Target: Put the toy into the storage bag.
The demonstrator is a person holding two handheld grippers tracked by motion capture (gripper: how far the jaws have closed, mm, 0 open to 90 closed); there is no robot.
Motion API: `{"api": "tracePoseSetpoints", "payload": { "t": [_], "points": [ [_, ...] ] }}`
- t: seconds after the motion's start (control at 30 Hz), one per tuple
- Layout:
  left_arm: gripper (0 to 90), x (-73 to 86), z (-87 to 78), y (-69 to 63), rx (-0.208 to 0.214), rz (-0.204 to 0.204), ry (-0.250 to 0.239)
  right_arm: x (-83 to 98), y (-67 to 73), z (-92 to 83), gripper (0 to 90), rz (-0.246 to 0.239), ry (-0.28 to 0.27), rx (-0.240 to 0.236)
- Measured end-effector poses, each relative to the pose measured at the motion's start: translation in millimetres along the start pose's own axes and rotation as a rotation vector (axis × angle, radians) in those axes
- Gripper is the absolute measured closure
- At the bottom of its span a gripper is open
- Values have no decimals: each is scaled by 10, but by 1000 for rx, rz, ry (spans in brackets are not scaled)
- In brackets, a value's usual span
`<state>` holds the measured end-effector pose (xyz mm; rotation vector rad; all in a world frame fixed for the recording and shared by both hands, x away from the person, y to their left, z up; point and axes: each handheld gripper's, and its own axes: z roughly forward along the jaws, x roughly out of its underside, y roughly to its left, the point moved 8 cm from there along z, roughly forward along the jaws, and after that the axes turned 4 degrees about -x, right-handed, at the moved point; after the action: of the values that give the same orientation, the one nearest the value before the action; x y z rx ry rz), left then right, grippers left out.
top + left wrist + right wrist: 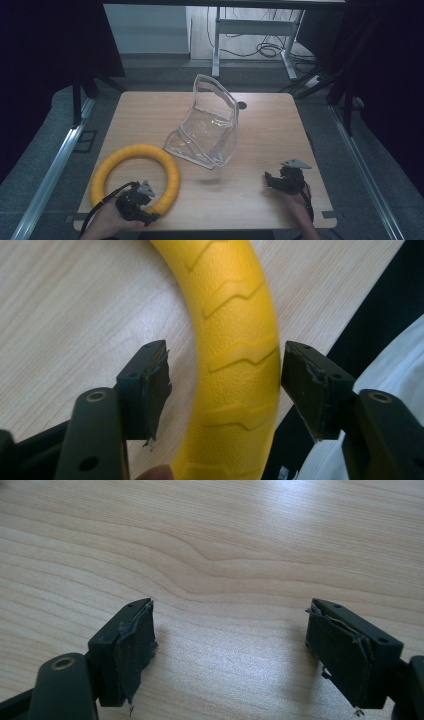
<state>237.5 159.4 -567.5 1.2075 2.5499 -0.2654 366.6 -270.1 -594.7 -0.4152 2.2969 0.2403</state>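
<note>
A yellow ring [135,149] with a chevron tread lies flat on the near left of the wooden table [270,125]. My left gripper [152,202] is at the ring's near right arc. In the left gripper view the ring [235,340] runs up between the jaws of the left gripper [225,377]. One pad is at the ring's outer edge, while a gap separates the other pad from its inner edge, so the gripper is open around it. My right gripper [272,180] rests low at the near right, open [230,635] over bare wood.
A clear plastic pouch [210,125] stands crumpled and open near the table's middle, just beyond the ring. A small dark hole [242,105] sits near the far edge. The table's near edge lies close behind both hands. Desk legs and cables [265,47] are on the floor beyond.
</note>
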Motion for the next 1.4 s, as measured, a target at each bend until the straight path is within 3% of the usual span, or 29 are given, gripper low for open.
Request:
{"api": "tracePoseSetpoints", "payload": {
  "t": [0.1,0.23,0.53,0.9,1.1,1.13,1.27,1.4],
  "points": [
    [410,-23,80,-21,0,9,42,0,0,0,198,0,0,0],
    [441,-36,134,-31,19,-6,55,1,0,0,198,-1,0,0],
    [506,-62,153,-54,32,-25,45,0,-2,-1,201,0,-1,1],
    [510,-111,4,-10,63,-84,-147,1,-7,-4,204,-1,1,3],
    [510,-145,-245,68,106,-132,-277,2,-5,-6,206,3,2,3],
    [510,-145,-245,68,106,-132,-277,2,-5,-6,206,3,2,3],
    [510,-170,-400,130,123,-161,-355,1,-3,-6,208,5,1,2],
    [510,-180,-535,195,109,-176,-422,1,-5,-6,208,6,1,4]
  ]
}}
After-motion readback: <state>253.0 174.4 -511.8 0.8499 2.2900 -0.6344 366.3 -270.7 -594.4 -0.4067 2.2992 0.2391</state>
